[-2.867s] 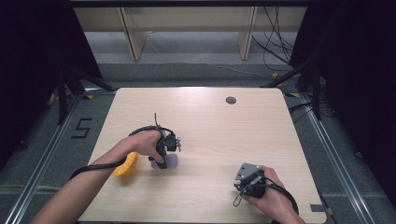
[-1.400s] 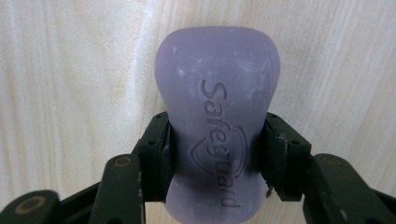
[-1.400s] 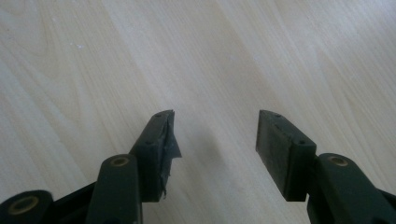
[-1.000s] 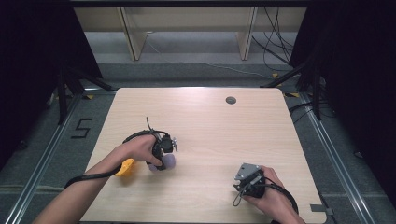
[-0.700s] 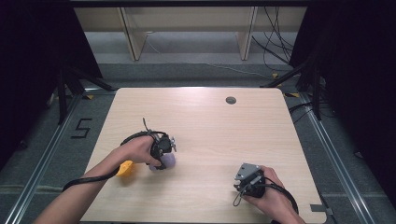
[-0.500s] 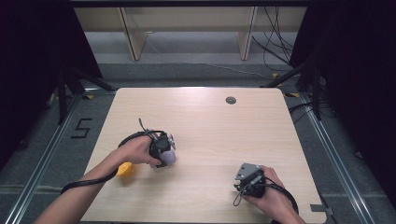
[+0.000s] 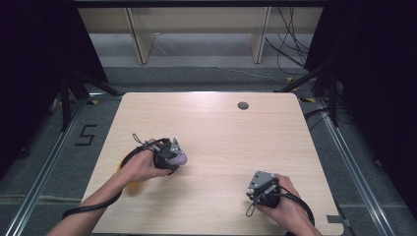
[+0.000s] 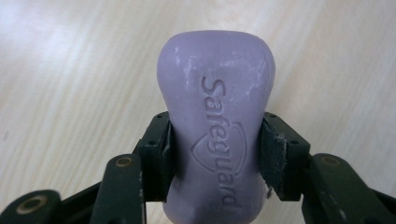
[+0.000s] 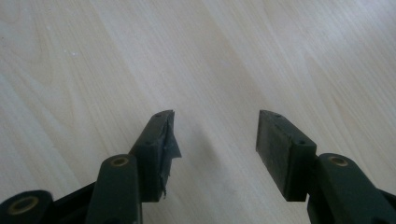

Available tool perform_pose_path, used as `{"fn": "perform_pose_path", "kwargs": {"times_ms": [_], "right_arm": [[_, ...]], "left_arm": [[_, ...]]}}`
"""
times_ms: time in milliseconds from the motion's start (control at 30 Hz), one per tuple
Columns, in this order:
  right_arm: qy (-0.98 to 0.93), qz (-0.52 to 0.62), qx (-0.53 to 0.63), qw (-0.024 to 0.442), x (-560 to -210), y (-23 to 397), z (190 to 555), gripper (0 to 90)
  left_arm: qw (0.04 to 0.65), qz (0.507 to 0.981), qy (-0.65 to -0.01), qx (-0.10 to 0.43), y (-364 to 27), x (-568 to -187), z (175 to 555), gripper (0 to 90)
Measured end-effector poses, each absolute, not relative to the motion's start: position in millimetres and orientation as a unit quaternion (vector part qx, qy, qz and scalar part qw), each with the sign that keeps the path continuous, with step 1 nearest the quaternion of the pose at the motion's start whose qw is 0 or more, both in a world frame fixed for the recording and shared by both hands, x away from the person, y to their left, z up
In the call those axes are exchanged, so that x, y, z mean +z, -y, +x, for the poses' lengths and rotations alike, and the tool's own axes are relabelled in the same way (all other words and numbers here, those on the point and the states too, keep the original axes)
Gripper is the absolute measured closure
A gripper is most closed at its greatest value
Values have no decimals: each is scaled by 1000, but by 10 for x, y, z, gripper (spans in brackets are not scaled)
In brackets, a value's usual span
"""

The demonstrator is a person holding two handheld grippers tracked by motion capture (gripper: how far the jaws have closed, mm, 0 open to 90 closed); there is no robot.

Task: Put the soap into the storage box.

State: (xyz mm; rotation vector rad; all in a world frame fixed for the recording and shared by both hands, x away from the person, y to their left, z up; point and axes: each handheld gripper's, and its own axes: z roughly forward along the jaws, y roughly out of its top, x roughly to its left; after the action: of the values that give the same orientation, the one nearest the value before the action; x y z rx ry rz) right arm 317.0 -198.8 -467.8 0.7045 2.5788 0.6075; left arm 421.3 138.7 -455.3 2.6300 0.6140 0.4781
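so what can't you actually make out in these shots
- Yellow thing on the table: high view, mostly under the person's left hand; what it is can't be told.
- Purple soap bar: left gripper view, its near end is cut off by the bottom edge.
- Small dark round spot near the table's far edge: high view, too small to identify.

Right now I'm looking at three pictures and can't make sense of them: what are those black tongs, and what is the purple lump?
No robot here: a person sits at a wooden table holding a hand-operated gripper in each hand. The high view looks down from above. The other two come from small cameras riding on the grippers, looking along their black jaws. The left gripper is shut on a purple bar of soap, stamped Safeguard. The right gripper is open with nothing between its jaws, over bare wood. A yellow thing shows beside the left hand; I can't tell what it is.
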Motion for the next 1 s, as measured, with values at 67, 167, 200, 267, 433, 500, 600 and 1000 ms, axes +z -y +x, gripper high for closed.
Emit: {"fn": "perform_pose_path", "kwargs": {"times_ms": [67,167,200,267,433,500,600,1000], "right_arm": [[-921,254,218,199,-4679,1989,3170,474],[-921,254,218,199,-4678,1990,3170,474],[-922,245,217,205,-4673,1995,3181,474],[-923,242,218,203,-4673,1997,3188,474],[-923,242,219,203,-4674,1994,3188,474],[-922,248,216,203,-4666,1991,3176,474],[-921,249,218,204,-4663,1990,3174,474],[-919,253,223,203,-4657,1993,3176,473]], "left_arm": [[217,928,-236,189,-1400,-4538,4181,496],[244,914,-261,195,-1419,-4506,4150,496],[247,909,-273,195,-1427,-4490,4139,496],[262,896,-299,199,-1442,-4458,4102,496],[284,886,-306,201,-1458,-4397,4031,495],[284,882,-313,210,-1455,-4385,4011,496],[289,878,-322,205,-1465,-4372,3996,496],[305,864,-340,211,-1527,-4308,3908,496]]}}
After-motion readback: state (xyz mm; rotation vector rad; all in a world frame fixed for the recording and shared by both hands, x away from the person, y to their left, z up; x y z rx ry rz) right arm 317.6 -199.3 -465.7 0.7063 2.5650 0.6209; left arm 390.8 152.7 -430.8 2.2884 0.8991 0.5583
